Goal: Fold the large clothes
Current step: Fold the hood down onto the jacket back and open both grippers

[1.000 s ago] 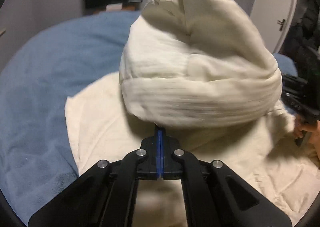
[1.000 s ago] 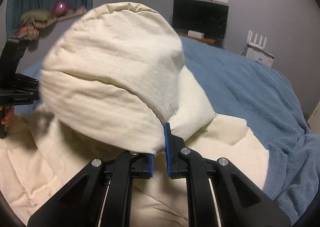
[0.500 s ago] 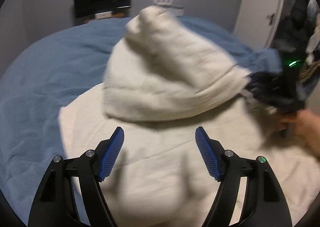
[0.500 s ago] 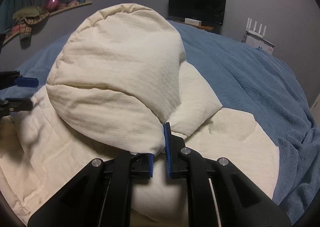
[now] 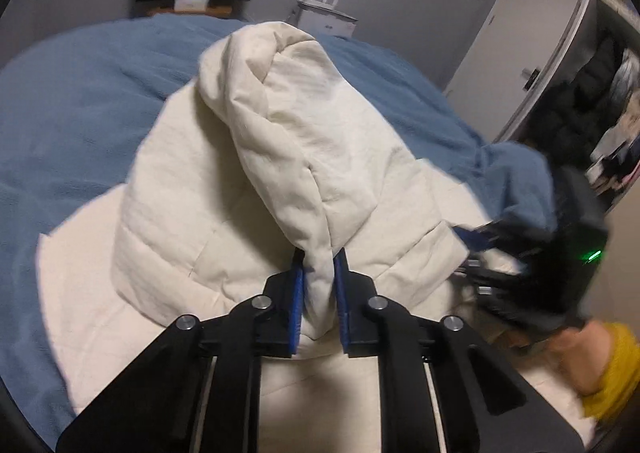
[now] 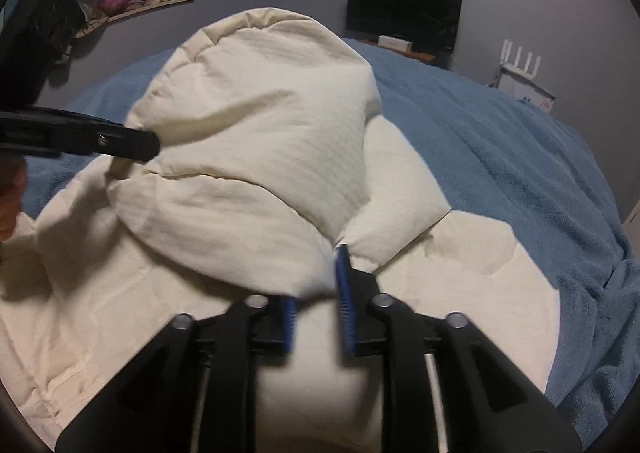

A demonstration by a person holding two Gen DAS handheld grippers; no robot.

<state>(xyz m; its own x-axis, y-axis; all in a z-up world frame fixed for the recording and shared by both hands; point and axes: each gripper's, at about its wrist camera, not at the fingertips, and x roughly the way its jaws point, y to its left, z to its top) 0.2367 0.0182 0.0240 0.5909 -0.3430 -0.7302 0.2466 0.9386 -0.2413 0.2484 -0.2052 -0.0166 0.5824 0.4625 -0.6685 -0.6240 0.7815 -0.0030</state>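
While the cream quilted garment (image 5: 304, 157) lies heaped on the bed (image 5: 80, 101), left tongs (image 5: 318, 285) are closing on its near fold; right tongs (image 6: 316, 293) are opening, fabric between them, alongside.

Left regripping, right letting go

The left gripper (image 5: 319, 285), wide apart half a second ago, is closing on a fold of the cream quilt (image 5: 304, 141), while the right gripper (image 6: 318, 303), earlier clamped, is opening around its fold.
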